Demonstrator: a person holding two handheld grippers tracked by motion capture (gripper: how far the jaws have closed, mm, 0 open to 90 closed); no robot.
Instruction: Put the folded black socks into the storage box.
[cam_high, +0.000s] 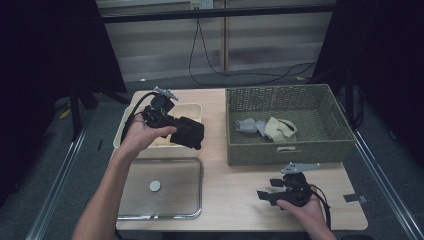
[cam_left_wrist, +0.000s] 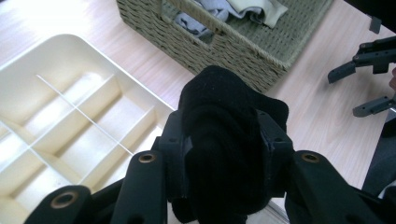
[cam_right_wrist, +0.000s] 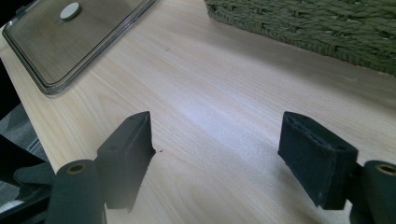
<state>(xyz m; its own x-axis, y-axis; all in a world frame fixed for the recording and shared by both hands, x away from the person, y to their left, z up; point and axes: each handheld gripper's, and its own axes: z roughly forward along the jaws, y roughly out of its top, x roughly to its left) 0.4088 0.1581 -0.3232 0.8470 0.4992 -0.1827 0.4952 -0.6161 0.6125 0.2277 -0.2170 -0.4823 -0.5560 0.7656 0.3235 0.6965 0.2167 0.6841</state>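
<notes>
Here, black sock (cam_left_wrist: 224, 135) clamped in left gripper (cam_left_wrist: 224, 154)

Dim room, dark edges; soft glare on table (cam_right_wrist: 219, 116).

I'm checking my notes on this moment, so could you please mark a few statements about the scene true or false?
1. The left gripper holds a black sock. True.
2. The right gripper holds a grey sock. False: its jaws stand open with nothing between them, over the table.
3. The basket holds socks. True: a grey one and a cream one.
4. The clear lid sits on the tray. False: it lies on the table beside the tray.
</notes>
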